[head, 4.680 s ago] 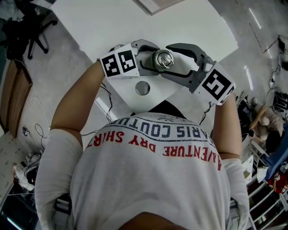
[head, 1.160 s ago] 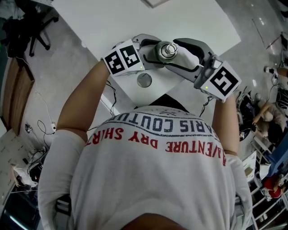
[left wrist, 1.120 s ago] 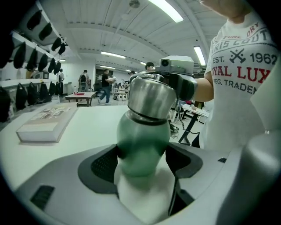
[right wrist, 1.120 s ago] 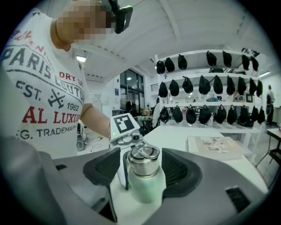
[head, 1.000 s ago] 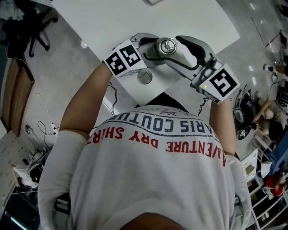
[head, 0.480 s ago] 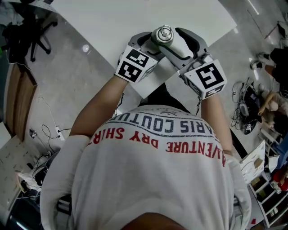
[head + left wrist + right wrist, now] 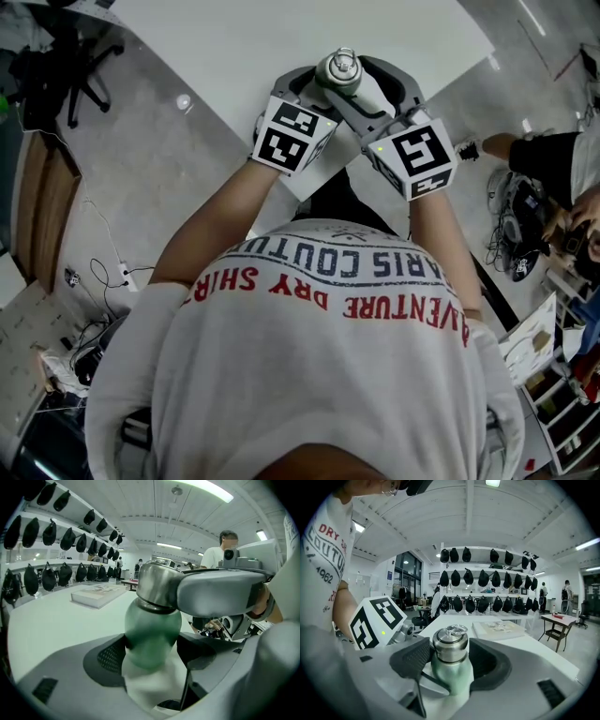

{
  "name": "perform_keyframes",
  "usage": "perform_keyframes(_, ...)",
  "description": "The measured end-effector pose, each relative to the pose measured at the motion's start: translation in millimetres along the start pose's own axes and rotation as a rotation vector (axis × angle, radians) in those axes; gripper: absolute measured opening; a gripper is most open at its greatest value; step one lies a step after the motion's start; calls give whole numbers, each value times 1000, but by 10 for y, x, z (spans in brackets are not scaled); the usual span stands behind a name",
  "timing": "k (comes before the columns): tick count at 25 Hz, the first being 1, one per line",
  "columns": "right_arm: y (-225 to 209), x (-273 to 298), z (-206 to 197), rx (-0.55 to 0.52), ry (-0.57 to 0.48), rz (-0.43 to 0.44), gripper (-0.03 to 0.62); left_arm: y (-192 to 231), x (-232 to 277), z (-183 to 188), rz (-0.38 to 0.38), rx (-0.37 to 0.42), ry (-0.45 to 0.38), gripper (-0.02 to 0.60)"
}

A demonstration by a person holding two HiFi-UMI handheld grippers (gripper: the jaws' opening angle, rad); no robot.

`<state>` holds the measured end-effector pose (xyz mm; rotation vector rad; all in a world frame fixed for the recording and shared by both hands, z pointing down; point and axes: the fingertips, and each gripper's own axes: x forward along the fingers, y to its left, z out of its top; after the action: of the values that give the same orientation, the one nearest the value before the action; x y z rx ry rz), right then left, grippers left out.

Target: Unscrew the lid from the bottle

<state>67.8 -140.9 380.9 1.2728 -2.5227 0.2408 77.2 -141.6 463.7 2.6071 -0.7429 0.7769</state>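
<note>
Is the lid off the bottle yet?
No, in the right gripper view the steel lid sits seated on the neck of the green bottle, with no gap showing between them.

T-shirt (image 7: 309,394) reads "ENTURE DRY SHIR", "COUTU" and "1962"

in the left gripper view a jaw of the right gripper (image 7: 450,654) is masking the right side of the lid (image 7: 157,585), and the body of the left gripper (image 7: 152,652) is hiding the base of the bottle (image 7: 152,634). in the head view both grippers are covering the bottle below the lid, and the picture's right edge is cutting off a bystander (image 7: 548,164). in the right gripper view the print on the book (image 7: 497,629) is appearing too small to read.
</note>
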Motion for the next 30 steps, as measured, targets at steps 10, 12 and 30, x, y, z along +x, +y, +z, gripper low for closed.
perform_keyframes(10, 1, 31, 33, -31, 19, 66, 236, 4, -47, 5, -36, 30, 15, 354)
perform_keyframes(12, 16, 4, 13, -41, 23, 88, 235, -24, -54, -18, -70, 61, 28, 354)
perform_keyframes(30, 58, -15, 42, -184, 42, 425, 235, -55, -49, -59, -424, 423, 103, 351)
